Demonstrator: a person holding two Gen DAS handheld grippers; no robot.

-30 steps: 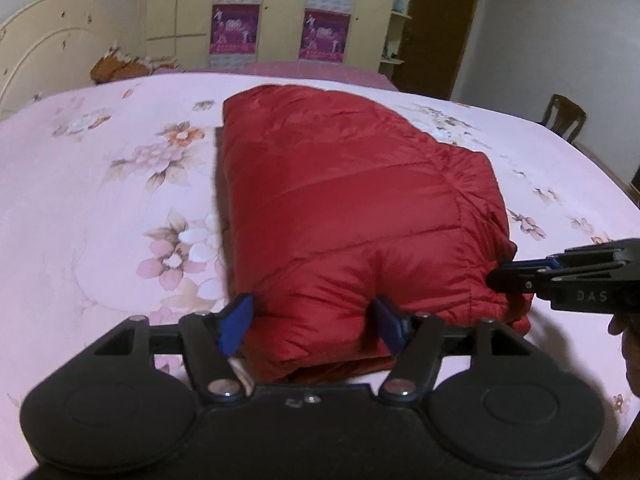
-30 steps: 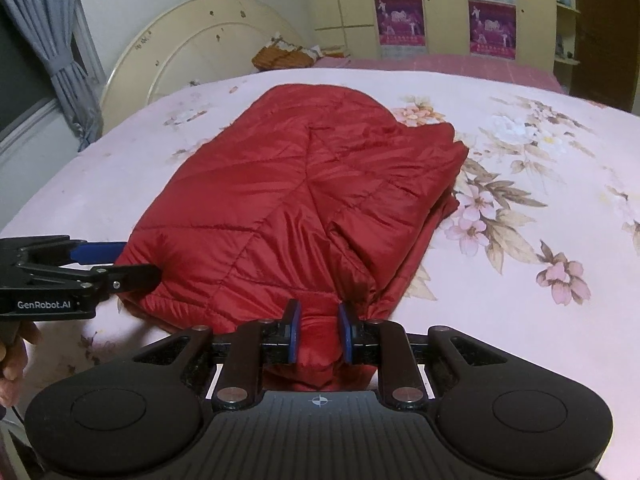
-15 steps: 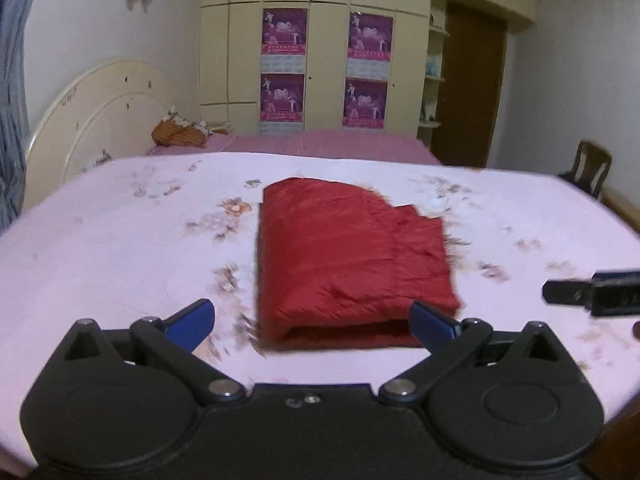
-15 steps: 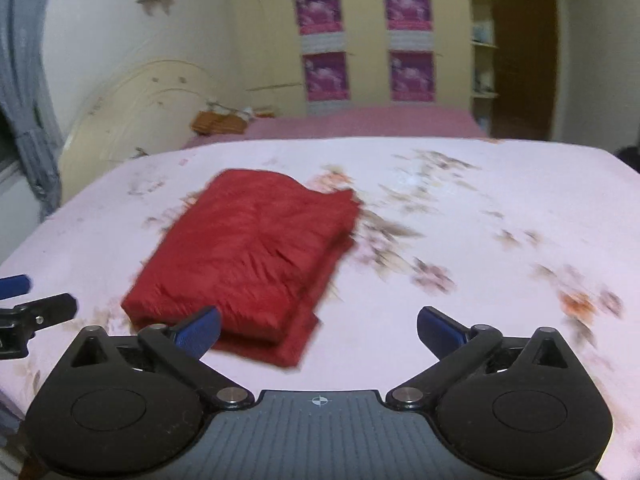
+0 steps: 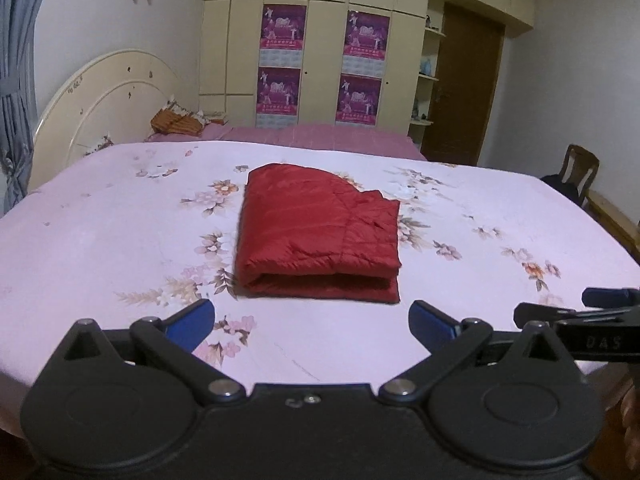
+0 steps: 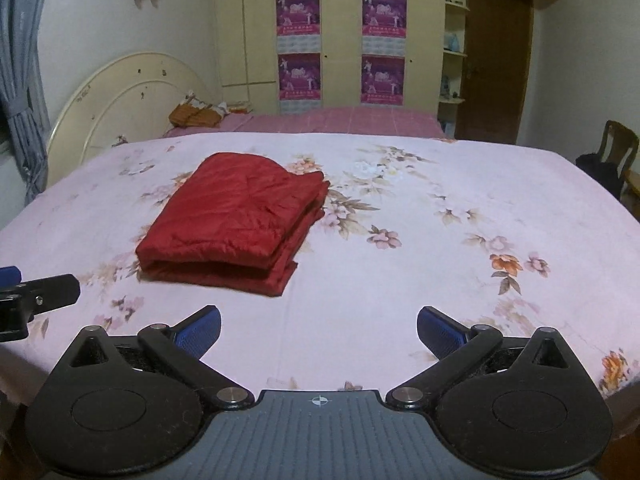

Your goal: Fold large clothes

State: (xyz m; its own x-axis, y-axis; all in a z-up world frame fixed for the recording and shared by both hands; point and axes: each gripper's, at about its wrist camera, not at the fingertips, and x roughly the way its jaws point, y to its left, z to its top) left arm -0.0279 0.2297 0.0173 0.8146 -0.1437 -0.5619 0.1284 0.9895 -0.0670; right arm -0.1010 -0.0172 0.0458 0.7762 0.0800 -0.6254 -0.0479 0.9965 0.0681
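Note:
A red quilted jacket (image 5: 316, 236) lies folded into a flat rectangle in the middle of the bed (image 5: 100, 248), its folded edge facing me. It shows left of centre in the right wrist view as the same red jacket (image 6: 236, 224). My left gripper (image 5: 312, 322) is open, pulled back over the near bed edge, with only sheet between its blue pads. My right gripper (image 6: 319, 330) is open too and holds nothing. Each gripper's tip shows at the side of the other's view.
The bed has a pink floral sheet and a cream headboard (image 5: 104, 108) at the left. A second bed with a purple cover (image 5: 320, 138) stands behind, then a wardrobe (image 5: 320, 40) with posters. A wooden chair (image 5: 578, 172) and a brown door (image 5: 460, 88) are at the right.
Both grippers let go of the jacket's near edge and opened wide. Both drew back and rose, so the jacket now lies farther off and looks smaller.

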